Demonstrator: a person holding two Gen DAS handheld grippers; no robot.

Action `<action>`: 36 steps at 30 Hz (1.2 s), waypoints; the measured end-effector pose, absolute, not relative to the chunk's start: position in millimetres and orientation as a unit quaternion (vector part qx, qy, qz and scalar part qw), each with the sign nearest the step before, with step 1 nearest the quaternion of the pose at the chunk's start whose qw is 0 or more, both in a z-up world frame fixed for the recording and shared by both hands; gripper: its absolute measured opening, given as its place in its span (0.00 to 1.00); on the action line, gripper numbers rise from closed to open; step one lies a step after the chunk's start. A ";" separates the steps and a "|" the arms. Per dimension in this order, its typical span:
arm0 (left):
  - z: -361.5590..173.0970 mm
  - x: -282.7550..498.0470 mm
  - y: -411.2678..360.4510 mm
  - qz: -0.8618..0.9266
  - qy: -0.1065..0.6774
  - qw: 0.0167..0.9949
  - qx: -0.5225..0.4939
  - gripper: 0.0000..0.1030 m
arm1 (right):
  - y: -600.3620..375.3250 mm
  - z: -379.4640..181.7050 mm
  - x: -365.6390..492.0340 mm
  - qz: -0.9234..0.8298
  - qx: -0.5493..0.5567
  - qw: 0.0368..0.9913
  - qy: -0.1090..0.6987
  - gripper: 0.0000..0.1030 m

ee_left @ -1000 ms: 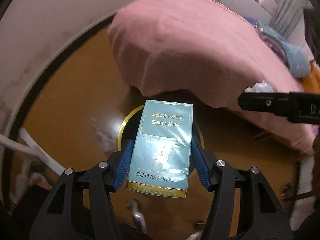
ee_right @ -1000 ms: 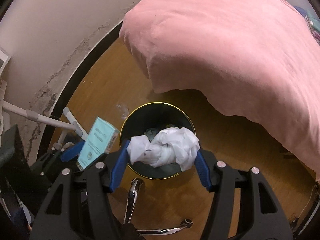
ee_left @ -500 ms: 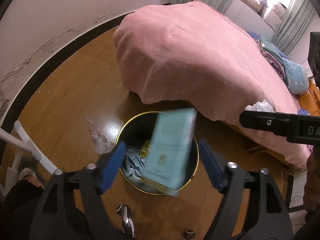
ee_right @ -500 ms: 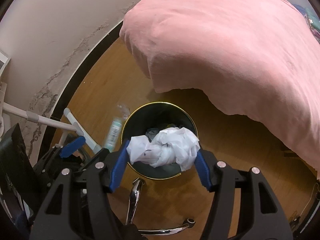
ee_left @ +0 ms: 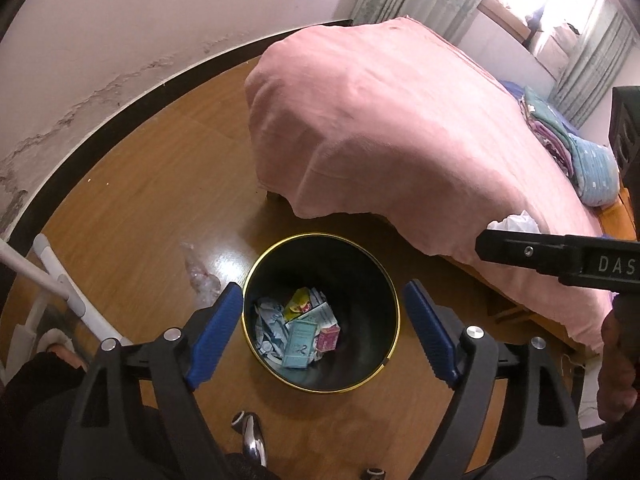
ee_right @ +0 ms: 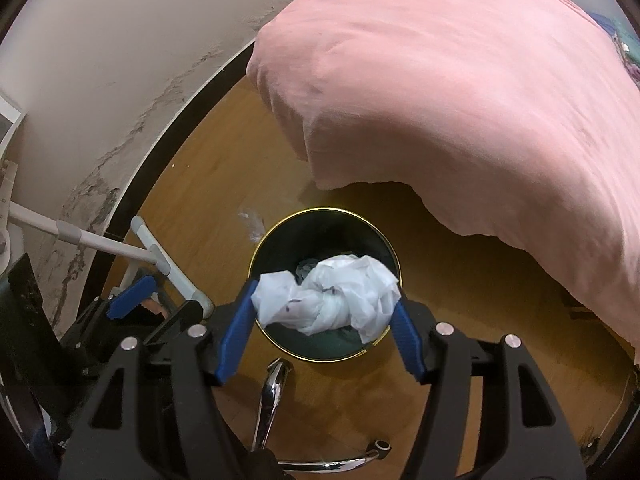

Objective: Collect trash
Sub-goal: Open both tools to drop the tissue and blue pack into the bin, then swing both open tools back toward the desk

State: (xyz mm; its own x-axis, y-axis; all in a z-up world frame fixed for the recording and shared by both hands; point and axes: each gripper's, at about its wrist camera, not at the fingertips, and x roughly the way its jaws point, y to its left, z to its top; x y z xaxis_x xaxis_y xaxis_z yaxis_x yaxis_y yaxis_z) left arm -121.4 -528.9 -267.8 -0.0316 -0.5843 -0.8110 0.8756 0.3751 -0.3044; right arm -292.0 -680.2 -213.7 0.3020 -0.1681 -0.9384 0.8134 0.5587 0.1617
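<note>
A black trash bin with a gold rim [ee_left: 390, 280] stands on the wooden floor beside the bed. The teal cigarette pack [ee_left: 299, 340] lies at its bottom among several wrappers. My left gripper [ee_left: 323, 334] is open and empty above the bin. My right gripper [ee_right: 326, 310] is shut on a crumpled white plastic bag [ee_right: 332, 298] and holds it above the bin [ee_right: 280, 240]. The right gripper's body [ee_left: 560, 254] shows at the right of the left wrist view, and a bit of the bag [ee_left: 514, 222] peeks over it. The left gripper's blue finger [ee_right: 132, 296] shows at the left of the right wrist view.
A bed under a pink blanket [ee_left: 400, 128] overhangs close behind the bin. A clear plastic scrap [ee_left: 200, 276] lies on the floor left of the bin. A white tube frame [ee_right: 120, 248] stands by the wall at left. Chrome chair legs [ee_right: 272, 400] are below the grippers.
My left gripper opened and the cigarette pack fell into the bin. My right gripper still holds the white bag over the bin.
</note>
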 end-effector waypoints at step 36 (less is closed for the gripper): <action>23.3 26.4 -186.6 -0.362 0.336 0.855 0.156 0.91 | -430.0 -4.3 -67.1 -0.075 0.116 0.910 0.390 0.83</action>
